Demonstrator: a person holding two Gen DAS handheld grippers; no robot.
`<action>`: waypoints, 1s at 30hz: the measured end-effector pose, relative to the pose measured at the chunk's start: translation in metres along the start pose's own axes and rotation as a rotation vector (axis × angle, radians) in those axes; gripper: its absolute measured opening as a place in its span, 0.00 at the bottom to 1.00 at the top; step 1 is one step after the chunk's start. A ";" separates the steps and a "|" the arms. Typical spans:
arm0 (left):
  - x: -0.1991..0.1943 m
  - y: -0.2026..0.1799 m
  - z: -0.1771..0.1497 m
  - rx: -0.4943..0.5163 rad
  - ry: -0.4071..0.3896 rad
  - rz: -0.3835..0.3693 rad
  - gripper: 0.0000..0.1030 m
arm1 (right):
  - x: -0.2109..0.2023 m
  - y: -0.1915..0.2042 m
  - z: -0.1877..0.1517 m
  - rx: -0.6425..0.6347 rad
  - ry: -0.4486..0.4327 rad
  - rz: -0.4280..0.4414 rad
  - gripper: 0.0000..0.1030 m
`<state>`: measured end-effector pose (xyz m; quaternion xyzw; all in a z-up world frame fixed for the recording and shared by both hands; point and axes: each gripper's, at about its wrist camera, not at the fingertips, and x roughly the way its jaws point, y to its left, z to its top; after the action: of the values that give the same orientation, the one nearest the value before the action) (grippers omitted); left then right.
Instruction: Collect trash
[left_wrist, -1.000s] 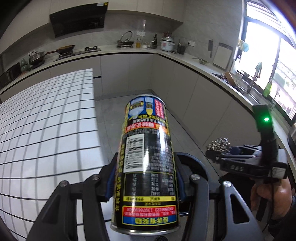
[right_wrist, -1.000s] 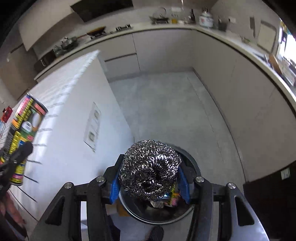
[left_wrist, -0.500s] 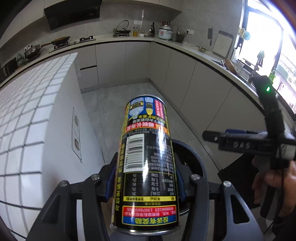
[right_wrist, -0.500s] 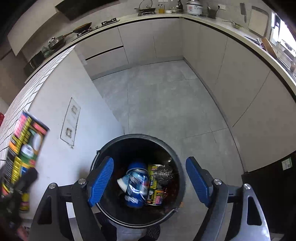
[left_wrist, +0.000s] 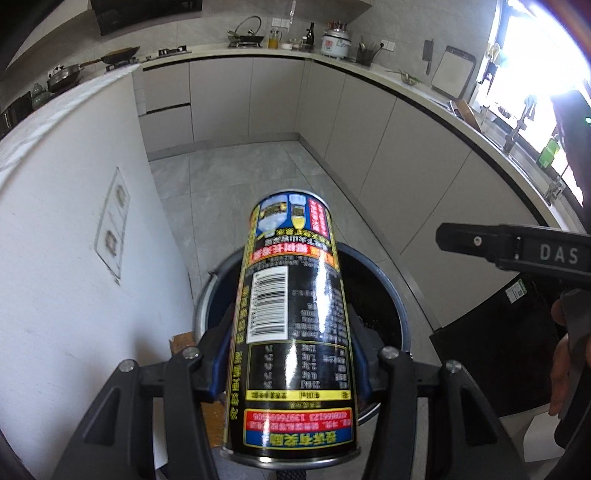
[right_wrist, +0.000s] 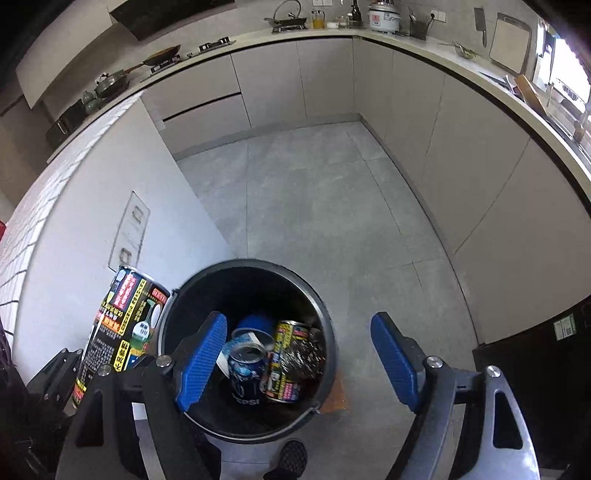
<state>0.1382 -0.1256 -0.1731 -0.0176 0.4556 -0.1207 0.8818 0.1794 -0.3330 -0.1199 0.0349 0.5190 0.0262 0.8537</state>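
My left gripper (left_wrist: 291, 350) is shut on a tall black can (left_wrist: 291, 317) with yellow and red print, held over the near rim of a round black trash bin (left_wrist: 391, 295). The can also shows in the right wrist view (right_wrist: 122, 325), just left of the bin (right_wrist: 325, 317). My right gripper (right_wrist: 299, 354) is open and empty above the bin. Inside the bin lie a steel wool scrubber (right_wrist: 304, 358), a blue Pepsi can (right_wrist: 245, 369), a yellow and black can (right_wrist: 286, 362) and a blue cup (right_wrist: 255, 325).
A white tiled island (right_wrist: 74, 229) stands close on the left of the bin. Grey cabinets (right_wrist: 461, 147) run along the back and right under a cluttered counter. A black appliance (right_wrist: 535, 369) stands at the right. Grey tile floor (right_wrist: 314, 203) lies beyond the bin.
My right gripper opened and dropped the steel wool scrubber into the bin. My left gripper carried the can off the island toward the bin and lower over its rim.
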 end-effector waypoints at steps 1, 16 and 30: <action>0.003 0.001 0.001 -0.001 0.002 0.002 0.52 | 0.000 -0.003 -0.002 0.004 0.000 -0.004 0.80; -0.012 0.004 -0.006 0.003 0.010 0.049 1.00 | 0.001 -0.022 -0.012 -0.007 0.042 -0.042 0.91; -0.058 0.015 -0.004 -0.026 0.016 0.110 1.00 | 0.011 0.002 -0.036 -0.087 0.108 -0.009 1.00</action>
<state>0.1060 -0.0973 -0.1315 -0.0031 0.4646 -0.0660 0.8830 0.1524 -0.3286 -0.1463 -0.0058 0.5627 0.0468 0.8253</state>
